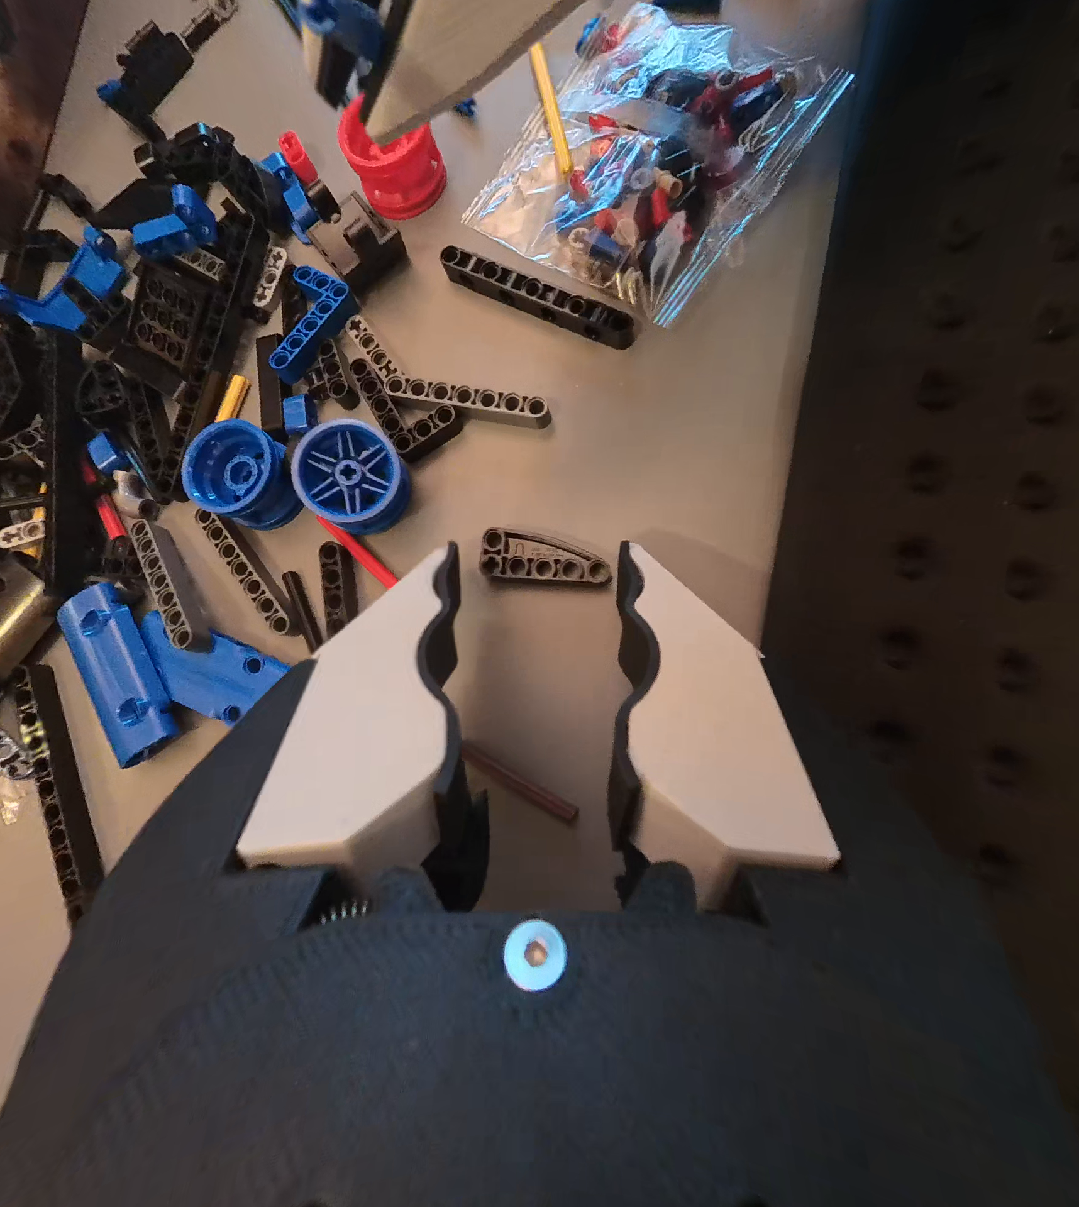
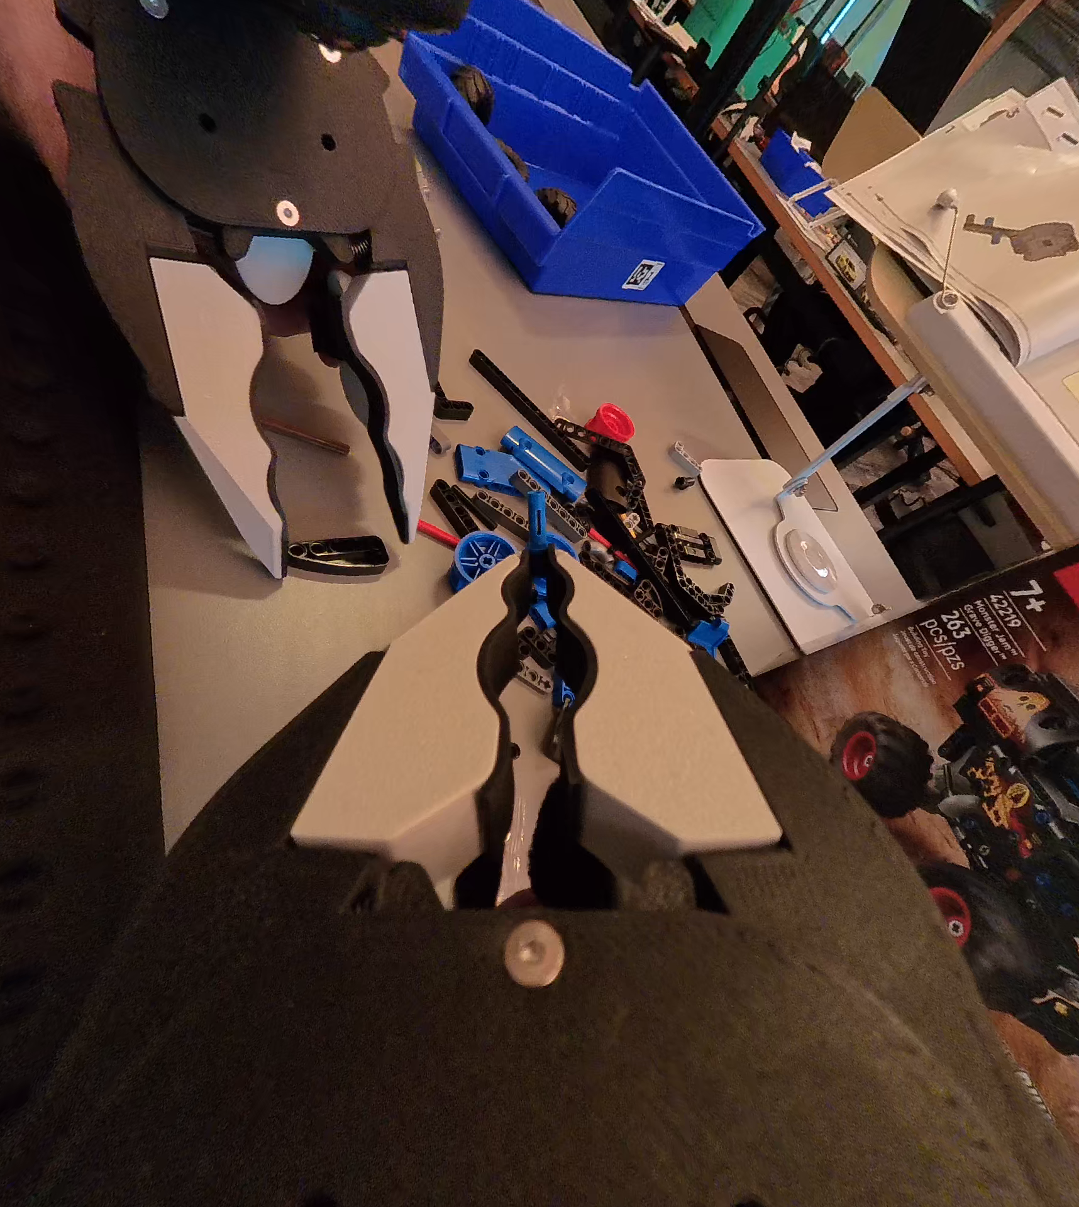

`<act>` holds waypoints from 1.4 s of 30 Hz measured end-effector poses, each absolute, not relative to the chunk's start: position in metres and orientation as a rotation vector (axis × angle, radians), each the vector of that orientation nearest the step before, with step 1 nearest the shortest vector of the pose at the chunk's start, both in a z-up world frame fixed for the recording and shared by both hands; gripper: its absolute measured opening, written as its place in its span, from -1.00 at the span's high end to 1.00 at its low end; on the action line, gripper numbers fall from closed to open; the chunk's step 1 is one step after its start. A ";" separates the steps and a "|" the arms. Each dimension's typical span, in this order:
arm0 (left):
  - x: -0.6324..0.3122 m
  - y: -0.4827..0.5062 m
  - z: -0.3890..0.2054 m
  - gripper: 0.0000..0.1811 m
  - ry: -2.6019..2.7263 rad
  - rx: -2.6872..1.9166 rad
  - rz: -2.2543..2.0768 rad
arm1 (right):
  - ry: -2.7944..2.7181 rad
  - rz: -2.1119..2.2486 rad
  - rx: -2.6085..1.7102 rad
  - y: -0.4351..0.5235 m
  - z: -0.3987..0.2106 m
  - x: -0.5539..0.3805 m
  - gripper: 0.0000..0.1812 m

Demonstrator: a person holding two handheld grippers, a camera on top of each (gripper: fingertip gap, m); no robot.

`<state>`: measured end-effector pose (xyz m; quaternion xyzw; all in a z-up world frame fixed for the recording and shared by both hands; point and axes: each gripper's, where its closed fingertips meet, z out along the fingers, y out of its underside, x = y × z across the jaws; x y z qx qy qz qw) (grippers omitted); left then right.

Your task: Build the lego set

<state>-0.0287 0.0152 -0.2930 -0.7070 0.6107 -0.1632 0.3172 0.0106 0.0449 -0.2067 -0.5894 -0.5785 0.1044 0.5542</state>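
Left tool (image 1: 537, 562) hangs with its jaws spread wide and nothing between them, tips just short of a small black curved panel (image 1: 543, 565) lying flat on the grey surface (image 1: 687, 424). Under that tool lies a thin dark axle (image 1: 520, 780). Right tool (image 2: 540, 568) is pinched narrow on a small blue-and-black assembly (image 2: 543, 588), which sticks up past its tips.

All of this is hard, light plastic: stiff, smooth, liable to skid or twist in a loose pinch. The curved panel looks best taken across its 2 long edges, since its flat face gives little to grip; the axle would likely roll.

Beyond the panel sit 2 blue wheel hubs (image 1: 295, 477), then a tangle of black and blue beams (image 1: 151, 313), a long black beam (image 1: 537, 294) and a red hub (image 1: 393, 163). Farthest, a clear bag (image 1: 654, 170) of small parts, soft and crinkly, is better lifted by its edge.
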 end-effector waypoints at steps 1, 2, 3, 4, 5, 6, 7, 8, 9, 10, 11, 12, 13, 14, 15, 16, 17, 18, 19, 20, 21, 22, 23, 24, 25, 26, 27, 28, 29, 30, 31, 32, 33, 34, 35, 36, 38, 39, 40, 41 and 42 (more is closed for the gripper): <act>-0.028 0.012 -0.294 0.56 1.624 -1.862 -0.449 | -1.367 0.247 -1.393 0.045 -0.207 0.011 0.99; -0.028 0.011 -0.294 0.58 1.629 -1.862 -0.454 | -1.368 0.248 -1.393 0.045 -0.207 0.010 0.99; -0.028 0.011 -0.294 0.58 1.631 -1.865 -0.456 | -1.367 0.249 -1.393 0.045 -0.207 0.011 0.99; -0.028 0.011 -0.294 0.58 1.631 -1.867 -0.460 | -1.367 0.250 -1.393 0.045 -0.207 0.011 0.99; -0.028 0.012 -0.294 0.58 1.634 -1.864 -0.457 | -1.367 0.251 -1.393 0.045 -0.207 0.011 0.99; -0.028 0.013 -0.294 0.58 1.635 -1.861 -0.445 | -1.367 0.252 -1.393 0.045 -0.207 0.011 0.99; -0.028 0.015 -0.294 0.58 1.627 -1.860 -0.424 | -1.368 0.253 -1.393 0.045 -0.207 0.010 0.99; -0.029 0.018 -0.293 0.59 1.616 -1.851 -0.389 | -1.369 0.253 -1.394 0.045 -0.207 0.010 0.99; -0.030 0.020 -0.292 0.59 1.611 -1.843 -0.364 | -1.370 0.254 -1.396 0.045 -0.208 0.010 0.98; -0.031 0.021 -0.292 0.59 1.608 -1.837 -0.347 | -1.370 0.255 -1.398 0.045 -0.208 0.010 0.99; -0.030 0.022 -0.290 0.59 1.600 -1.819 -0.330 | -1.370 0.258 -1.399 0.045 -0.208 0.010 0.99; -0.030 0.023 -0.287 0.59 1.591 -1.800 -0.306 | -1.369 0.262 -1.401 0.045 -0.208 0.010 0.99; -0.031 0.024 -0.285 0.59 1.587 -1.782 -0.274 | -1.369 0.264 -1.402 0.045 -0.208 0.010 0.99; -0.030 0.026 -0.282 0.59 1.583 -1.756 -0.240 | -1.368 0.267 -1.402 0.045 -0.208 0.010 0.98; -0.030 0.027 -0.278 0.59 1.575 -1.730 -0.216 | -1.368 0.269 -1.403 0.046 -0.208 0.010 0.98; -0.029 0.028 -0.274 0.59 1.560 -1.710 -0.201 | -1.367 0.272 -1.404 0.045 -0.209 0.010 0.98; -0.028 0.029 -0.270 0.59 1.541 -1.692 -0.191 | -1.365 0.275 -1.405 0.046 -0.208 0.010 0.98; -0.028 0.030 -0.265 0.59 1.521 -1.671 -0.181 | -1.363 0.279 -1.406 0.046 -0.208 0.010 0.98; -0.028 0.032 -0.260 0.60 1.501 -1.651 -0.175 | -1.360 0.285 -1.407 0.046 -0.208 0.010 0.99; -0.027 0.032 -0.255 0.60 1.481 -1.636 -0.175 | -1.356 0.293 -1.409 0.046 -0.207 0.010 0.98; -0.027 0.033 -0.250 0.60 1.462 -1.619 -0.174 | -1.353 0.300 -1.410 0.046 -0.207 0.010 0.98; -0.027 0.034 -0.245 0.59 1.446 -1.600 -0.170 | -1.351 0.305 -1.411 0.046 -0.207 0.010 0.99; -0.027 0.034 -0.241 0.59 1.433 -1.583 -0.166 | -1.349 0.309 -1.412 0.046 -0.207 0.010 0.99; -0.026 0.034 -0.236 0.59 1.418 -1.565 -0.165 | -1.348 0.315 -1.413 0.046 -0.206 0.010 0.99; -0.025 0.035 -0.230 0.59 1.400 -1.542 -0.162 | -1.346 0.323 -1.414 0.045 -0.206 0.010 0.99; -0.025 0.035 -0.225 0.59 1.384 -1.523 -0.162 | -1.344 0.329 -1.414 0.045 -0.206 0.010 0.99; -0.024 0.035 -0.220 0.59 1.365 -1.503 -0.164 | -1.344 0.333 -1.414 0.045 -0.206 0.010 0.99; -0.023 0.035 -0.214 0.59 1.343 -1.484 -0.169 | -1.343 0.337 -1.414 0.045 -0.206 0.009 0.98; -0.022 0.035 -0.209 0.60 1.323 -1.464 -0.178 | -1.343 0.343 -1.413 0.044 -0.205 0.009 0.99; -0.020 0.034 -0.205 0.59 1.309 -1.445 -0.192 | -1.342 0.350 -1.411 0.044 -0.205 0.008 0.99; -0.018 0.033 -0.202 0.59 1.297 -1.432 -0.204 | -1.341 0.357 -1.407 0.043 -0.204 0.007 0.99; -0.017 0.033 -0.199 0.59 1.283 -1.416 -0.212 | -1.339 0.366 -1.403 0.042 -0.203 0.007 0.99; -0.016 0.032 -0.195 0.59 1.270 -1.399 -0.220 | -1.339 0.375 -1.401 0.041 -0.202 0.006 0.99; -0.014 0.031 -0.192 0.59 1.258 -1.385 -0.232 | -1.338 0.384 -1.400 0.040 -0.202 0.005 0.99; -0.013 0.030 -0.186 0.60 1.237 -1.365 -0.253 | -1.340 0.391 -1.398 0.039 -0.201 0.005 0.99; -0.011 0.028 -0.181 0.60 1.214 -1.351 -0.282 | -1.344 0.396 -1.394 0.038 -0.201 0.004 0.99; -0.010 0.028 -0.176 0.60 1.191 -1.336 -0.311 | -1.349 0.412 -1.383 0.034 -0.200 0.002 0.99; -0.010 0.028 -0.174 0.60 1.187 -1.323 -0.309 | -1.353 0.421 -1.377 0.033 -0.199 0.001 0.98; -0.008 0.027 -0.173 0.60 1.187 -1.310 -0.312 | -1.357 0.427 -1.371 0.031 -0.199 0.000 0.98; -0.007 0.025 -0.172 0.60 1.190 -1.306 -0.324 | -1.361 0.433 -1.365 0.029 -0.198 -0.001 0.98; -0.005 0.024 -0.171 0.60 1.183 -1.297 -0.336 | -1.363 0.440 -1.359 0.028 -0.197 -0.002 0.99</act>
